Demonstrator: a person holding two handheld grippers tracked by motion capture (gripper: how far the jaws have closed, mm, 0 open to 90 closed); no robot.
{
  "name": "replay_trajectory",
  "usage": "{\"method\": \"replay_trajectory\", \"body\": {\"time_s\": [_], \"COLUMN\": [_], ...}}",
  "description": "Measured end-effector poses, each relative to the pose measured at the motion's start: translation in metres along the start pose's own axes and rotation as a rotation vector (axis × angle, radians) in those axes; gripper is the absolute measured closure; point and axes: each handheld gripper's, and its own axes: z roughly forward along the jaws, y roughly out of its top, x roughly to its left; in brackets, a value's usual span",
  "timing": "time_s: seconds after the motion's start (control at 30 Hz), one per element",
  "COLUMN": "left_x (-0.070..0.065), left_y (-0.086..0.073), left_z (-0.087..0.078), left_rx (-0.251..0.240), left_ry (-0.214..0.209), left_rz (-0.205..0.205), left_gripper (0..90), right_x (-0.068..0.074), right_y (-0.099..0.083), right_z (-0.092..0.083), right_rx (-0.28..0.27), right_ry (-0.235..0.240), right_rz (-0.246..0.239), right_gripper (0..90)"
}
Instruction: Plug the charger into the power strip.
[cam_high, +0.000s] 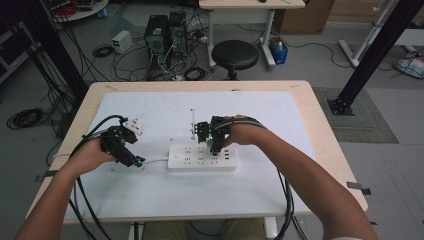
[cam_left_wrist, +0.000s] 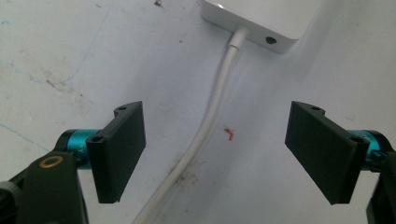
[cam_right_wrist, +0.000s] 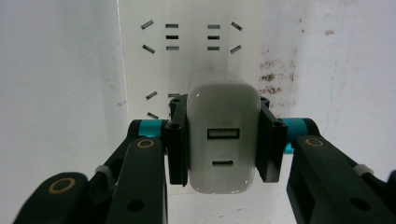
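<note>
Charger block (cam_right_wrist: 223, 143), white with 2 ports on its face, sits clamped between the jaws of the right gripper (cam_right_wrist: 223, 147), directly over the white power strip (cam_right_wrist: 187, 60) near the middle of the right gripper view. In the high view that gripper (cam_high: 216, 136) hangs over the strip (cam_high: 202, 158) at the centre of the frame. I can't tell whether the prongs are already seated or just above the sockets.

My guess is this is a plugging or unplugging move; either way it wants a straight travel square to the strip's face, no rocking, since the strip is loose on the white mat (cam_high: 150, 190).

Left gripper (cam_left_wrist: 215, 149) is spread wide, gripping nothing, its jaws straddling the strip's white cable (cam_left_wrist: 210, 121) in the lower half of its view. Closing there or pressing the strip's end would steady things.

Room is generous: bare mat on every side, table edges well apart from the strip. A small white plug (cam_high: 133, 125) lies near the left gripper (cam_high: 120, 145), upper left of the strip.
</note>
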Motion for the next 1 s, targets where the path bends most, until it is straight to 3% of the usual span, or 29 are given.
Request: {"method": "replay_trajectory", "body": {"time_s": [0.13,0.23,0.3,0.4,0.7,0.83,1.0], "left_x": [-0.001,-0.003,-0.005,-0.005,-0.003,-0.002,0.000], "left_y": [-0.002,-0.004,-0.004,-0.006,-0.005,-0.006,-0.007], "left_z": [-0.001,0.001,0.003,0.003,0.004,0.004,0.005], "left_rx": [-0.008,-0.026,-0.022,-0.028,-0.031,-0.031,-0.030], "left_ry": [0.001,-0.005,-0.005,-0.008,-0.008,-0.005,-0.007], "left_rz": [-0.004,-0.013,-0.010,-0.011,-0.018,-0.024,-0.025], "left_gripper": [20.3,20.3,20.3,20.3,20.3,20.3,20.3], "right_x": [0.001,0.008,0.005,0.003,-0.007,-0.010,-0.009], "right_y": [0.000,0.001,-0.002,-0.004,-0.002,0.000,0.001], "right_z": [0.000,0.001,0.004,0.009,0.010,0.010,0.012], "right_rx": [-0.001,0.001,0.005,-0.017,-0.003,0.019,0.020], "right_ry": [-0.006,-0.049,-0.026,-0.012,0.037,0.066,0.046], "right_rz": [-0.004,-0.048,-0.006,0.013,0.007,0.031,0.015], "right_gripper": [62.3,62.3,62.2,62.3,62.4,62.2,62.4]}}
